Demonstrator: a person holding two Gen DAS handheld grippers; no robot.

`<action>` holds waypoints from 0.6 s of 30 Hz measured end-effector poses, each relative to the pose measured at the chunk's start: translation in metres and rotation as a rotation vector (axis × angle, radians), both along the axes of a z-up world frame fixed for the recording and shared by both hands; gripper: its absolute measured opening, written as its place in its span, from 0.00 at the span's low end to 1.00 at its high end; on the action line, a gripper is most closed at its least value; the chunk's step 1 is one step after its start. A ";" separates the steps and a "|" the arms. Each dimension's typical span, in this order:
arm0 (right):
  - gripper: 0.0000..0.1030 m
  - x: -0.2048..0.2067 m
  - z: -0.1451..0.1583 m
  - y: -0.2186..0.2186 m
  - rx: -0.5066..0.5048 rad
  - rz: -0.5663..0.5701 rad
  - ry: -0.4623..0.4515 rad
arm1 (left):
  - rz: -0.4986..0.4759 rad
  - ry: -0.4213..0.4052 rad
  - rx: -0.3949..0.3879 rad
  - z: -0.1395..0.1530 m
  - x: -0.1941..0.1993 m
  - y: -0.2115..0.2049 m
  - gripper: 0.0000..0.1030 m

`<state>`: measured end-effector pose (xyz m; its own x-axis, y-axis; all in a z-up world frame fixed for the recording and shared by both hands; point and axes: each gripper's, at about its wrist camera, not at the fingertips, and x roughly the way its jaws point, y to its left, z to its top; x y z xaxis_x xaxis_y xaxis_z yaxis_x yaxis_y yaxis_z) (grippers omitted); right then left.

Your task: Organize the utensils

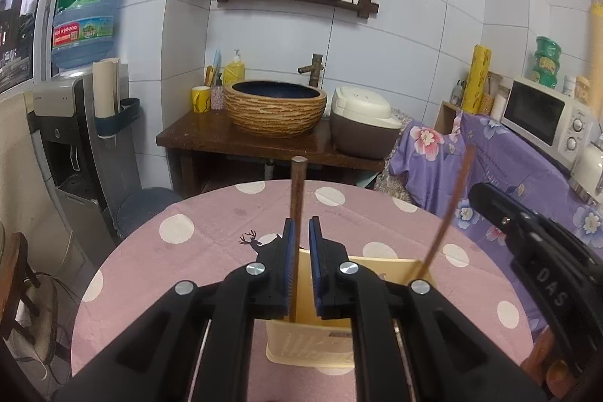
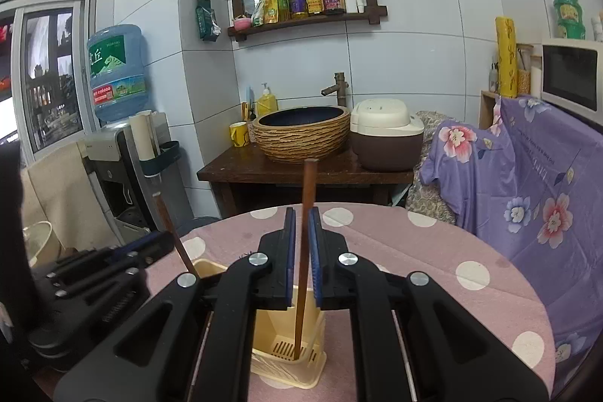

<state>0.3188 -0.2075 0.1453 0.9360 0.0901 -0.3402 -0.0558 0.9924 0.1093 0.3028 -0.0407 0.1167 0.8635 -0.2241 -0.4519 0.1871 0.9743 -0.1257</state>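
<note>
A cream plastic utensil holder [image 1: 312,345] stands on the pink dotted round table [image 1: 169,251]; it also shows in the right wrist view [image 2: 290,360]. Two brown chopsticks stand in it. My left gripper [image 1: 302,228] is slightly open around one chopstick [image 1: 297,191], which leans on the left pad, with a gap on the right. The other chopstick [image 1: 450,210] leans to the right. My right gripper [image 2: 302,217] is slightly open around that chopstick [image 2: 307,198], whose tip rests on the holder's slotted bottom. The left gripper's chopstick [image 2: 171,232] shows at left.
Behind the table stand a dark wooden counter [image 2: 241,168] with a woven basin [image 2: 301,134], a rice cooker [image 2: 384,134] and a yellow mug [image 2: 238,134]. A water dispenser [image 2: 117,108] is at left, a purple flowered cloth [image 2: 527,176] and a microwave [image 2: 573,78] at right.
</note>
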 end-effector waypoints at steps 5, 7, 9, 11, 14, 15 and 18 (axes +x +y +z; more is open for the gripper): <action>0.49 -0.022 -0.001 -0.001 -0.005 0.009 -0.048 | 0.029 -0.088 0.005 0.001 -0.035 0.014 0.59; 0.50 -0.033 -0.003 0.000 -0.014 0.004 -0.062 | 0.041 -0.082 -0.002 -0.002 -0.043 0.021 0.65; 0.58 -0.044 -0.004 -0.001 -0.018 0.001 -0.068 | 0.058 -0.086 -0.012 -0.006 -0.053 0.030 0.77; 0.72 -0.060 -0.008 -0.004 -0.013 -0.011 -0.082 | 0.074 -0.119 -0.001 -0.011 -0.068 0.036 0.90; 0.81 -0.084 -0.019 -0.007 -0.031 -0.026 -0.077 | 0.076 -0.134 0.051 -0.022 -0.087 0.040 0.96; 0.81 -0.091 -0.024 -0.009 -0.041 -0.028 -0.067 | 0.079 -0.128 0.061 -0.026 -0.091 0.041 0.96; 0.85 -0.109 -0.042 -0.013 -0.059 -0.039 -0.021 | 0.098 -0.066 0.067 -0.044 -0.100 0.047 0.95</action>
<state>0.2103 -0.2208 0.1028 0.9455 0.0343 -0.3237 -0.0192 0.9986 0.0498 0.2025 0.0061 0.0724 0.9081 -0.1081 -0.4045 0.0959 0.9941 -0.0503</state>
